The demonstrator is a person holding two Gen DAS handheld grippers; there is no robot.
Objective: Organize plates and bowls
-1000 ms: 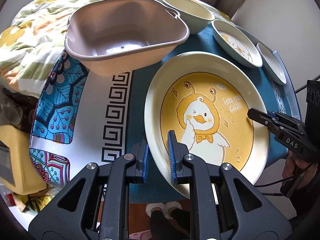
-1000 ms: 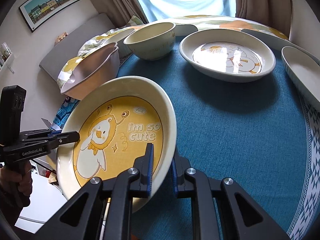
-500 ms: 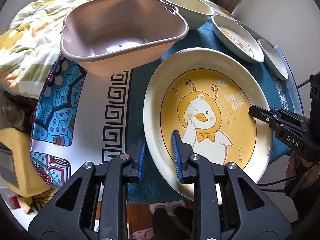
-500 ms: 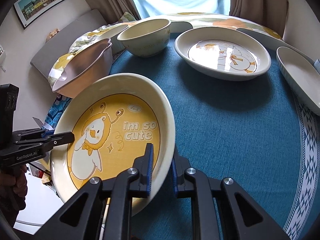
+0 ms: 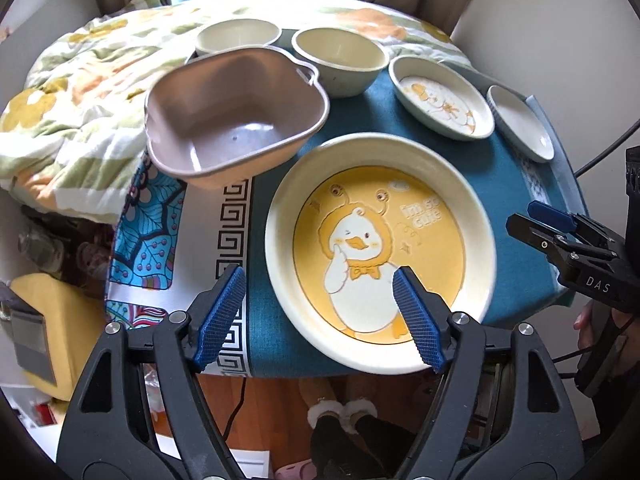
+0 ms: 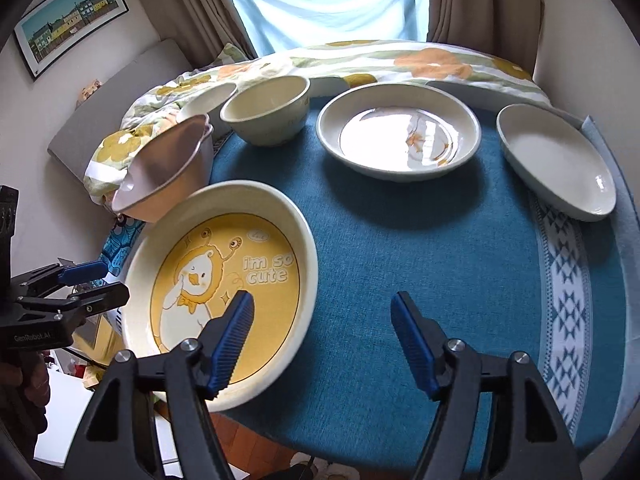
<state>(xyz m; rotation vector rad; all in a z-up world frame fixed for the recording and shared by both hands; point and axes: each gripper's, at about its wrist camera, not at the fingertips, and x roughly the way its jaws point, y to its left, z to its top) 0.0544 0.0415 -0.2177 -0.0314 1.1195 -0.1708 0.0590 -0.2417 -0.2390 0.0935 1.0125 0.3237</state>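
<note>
A big cream plate with a yellow duck picture [image 5: 380, 248] [image 6: 224, 284] lies on the blue tablecloth [image 6: 420, 264] at the table's near edge. My left gripper [image 5: 320, 316] hovers above the plate's near rim, its jaws opening, pads clear of the rim. My right gripper [image 6: 322, 344] hangs over the plate's right rim, jaws also opening, touching nothing. Behind stand a pink square bowl [image 5: 236, 112] [image 6: 168, 172], a cream bowl [image 5: 340, 56] [image 6: 266, 110], a second cream bowl [image 5: 238, 36], a smaller duck plate [image 5: 440, 102] [image 6: 400, 132] and a plain oval dish [image 5: 520, 124] [image 6: 556, 160].
A flowered quilt [image 5: 80, 92] lies bunched along the table's far and left side. A patterned white and blue cloth [image 5: 168, 240] hangs at the left edge. The floor and a person's slippered feet [image 5: 340, 412] show below the near edge.
Both grippers let go of the duck plate's rim and opened wide. Both rose and drew back, so the plate now lies flat on the cloth by itself.
</note>
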